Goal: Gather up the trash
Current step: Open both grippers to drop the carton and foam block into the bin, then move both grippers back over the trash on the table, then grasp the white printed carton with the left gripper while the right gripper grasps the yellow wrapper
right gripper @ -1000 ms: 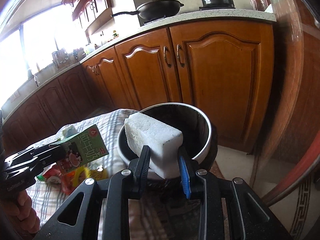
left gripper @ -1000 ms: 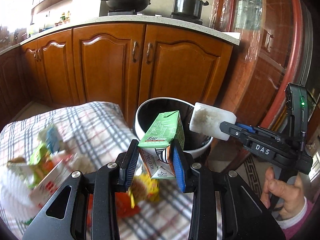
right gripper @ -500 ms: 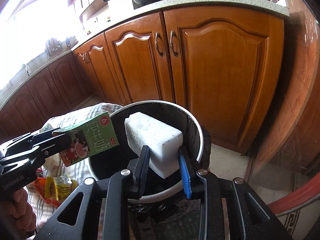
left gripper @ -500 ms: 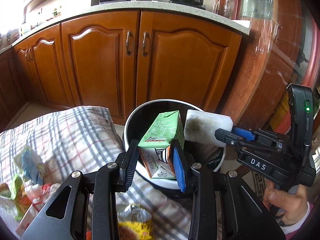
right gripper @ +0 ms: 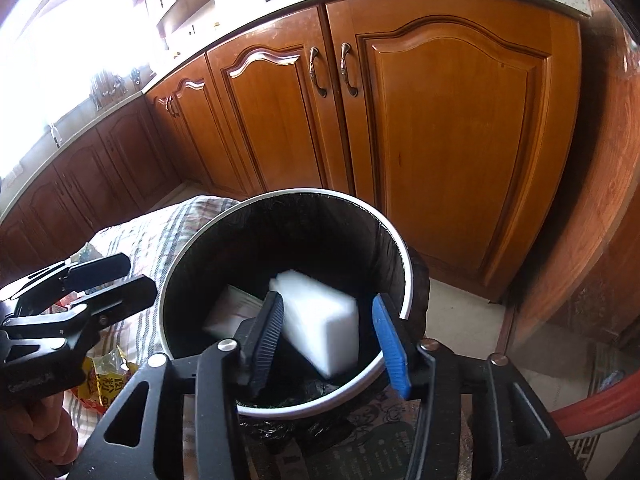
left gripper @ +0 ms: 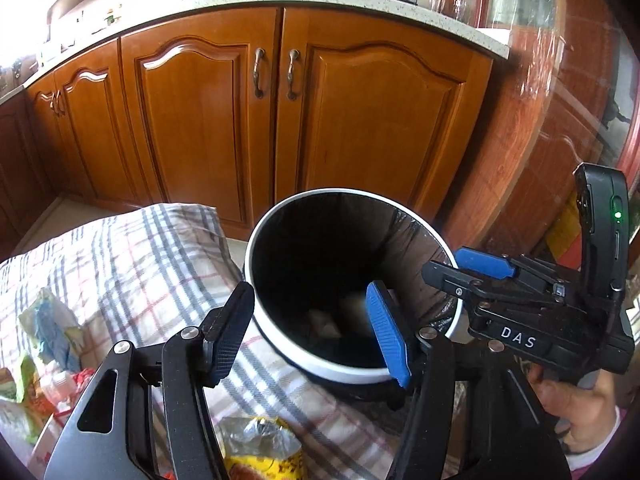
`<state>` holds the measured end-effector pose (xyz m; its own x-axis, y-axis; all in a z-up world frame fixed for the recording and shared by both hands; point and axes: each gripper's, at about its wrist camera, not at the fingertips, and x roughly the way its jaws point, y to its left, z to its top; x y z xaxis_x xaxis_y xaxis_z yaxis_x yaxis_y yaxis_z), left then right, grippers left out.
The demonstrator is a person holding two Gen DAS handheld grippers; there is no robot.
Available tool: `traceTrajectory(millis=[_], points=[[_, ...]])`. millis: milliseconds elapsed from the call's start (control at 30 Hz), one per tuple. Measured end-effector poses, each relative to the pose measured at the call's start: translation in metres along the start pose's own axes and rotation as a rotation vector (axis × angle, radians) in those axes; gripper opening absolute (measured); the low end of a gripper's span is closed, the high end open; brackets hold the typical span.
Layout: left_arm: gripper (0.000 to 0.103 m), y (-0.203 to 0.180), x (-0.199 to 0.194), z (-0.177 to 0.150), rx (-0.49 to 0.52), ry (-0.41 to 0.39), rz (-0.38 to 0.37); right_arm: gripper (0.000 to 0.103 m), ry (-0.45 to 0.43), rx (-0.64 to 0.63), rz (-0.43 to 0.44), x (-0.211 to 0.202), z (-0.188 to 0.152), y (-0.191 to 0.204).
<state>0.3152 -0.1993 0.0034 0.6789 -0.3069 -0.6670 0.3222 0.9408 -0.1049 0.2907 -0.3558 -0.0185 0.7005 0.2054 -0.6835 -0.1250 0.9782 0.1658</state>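
Note:
The round trash bin [left gripper: 340,192] has a white rim and a black liner and stands on the floor by the table. My left gripper [left gripper: 310,334] hangs over its near edge, its jaws opening, with nothing between them. Pale shapes [left gripper: 324,324] lie dim at the bin's bottom. In the right wrist view my right gripper [right gripper: 330,342] is also opening above the bin [right gripper: 406,272]. The white foam block [right gripper: 320,328] is blurred and loose between its fingers, dropping inside. A pale flat thing [right gripper: 230,312], perhaps the carton, lies beside it. The left gripper [right gripper: 104,280] shows at the left.
A plaid cloth [left gripper: 132,248] on the left carries several wrappers, with a yellow packet [left gripper: 260,452] near my left gripper. Brown cabinet doors [left gripper: 200,120] stand behind the bin. A person's hand [left gripper: 576,412] holds the right gripper [left gripper: 480,276]. A patterned mat [right gripper: 384,456] lies under the bin.
Both grippers moved over the bin and opened. The green carton left the left gripper and is gone into the bin. The white block slipped from the right gripper's pads.

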Motion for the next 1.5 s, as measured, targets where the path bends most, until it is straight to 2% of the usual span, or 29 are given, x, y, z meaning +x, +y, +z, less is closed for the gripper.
traceTrajectory(millis=[100,233,400,633,900,1067,1233,1500], points=[[0.063,0.006,-0.014,-0.009,-0.013,-0.013,-0.005,0.064,-0.019,0.02,0.019,-0.007,-0.003,-0.001],[0.065,0.016,-0.039,-0.025,-0.036,-0.04,-0.023,0.08,-0.063,0.042,0.053,-0.023,-0.01,0.004],[0.07,0.026,-0.075,-0.049,-0.048,-0.075,-0.01,0.086,-0.09,0.06,0.096,-0.039,-0.024,0.016],[0.074,0.045,-0.116,-0.084,-0.058,-0.1,0.013,0.087,-0.094,0.091,0.152,-0.057,-0.047,0.034],[0.074,0.071,-0.148,-0.114,-0.077,-0.114,0.02,0.088,-0.058,0.104,0.206,-0.066,-0.073,0.062],[0.075,0.08,-0.163,-0.131,-0.051,-0.127,0.031,0.088,-0.042,0.099,0.225,-0.069,-0.085,0.077],[0.076,0.087,-0.168,-0.134,-0.005,-0.129,0.057,0.088,-0.031,0.086,0.234,-0.069,-0.091,0.088],[0.079,0.102,-0.152,-0.118,0.135,-0.092,0.125,0.087,-0.034,0.064,0.236,-0.066,-0.087,0.105]])
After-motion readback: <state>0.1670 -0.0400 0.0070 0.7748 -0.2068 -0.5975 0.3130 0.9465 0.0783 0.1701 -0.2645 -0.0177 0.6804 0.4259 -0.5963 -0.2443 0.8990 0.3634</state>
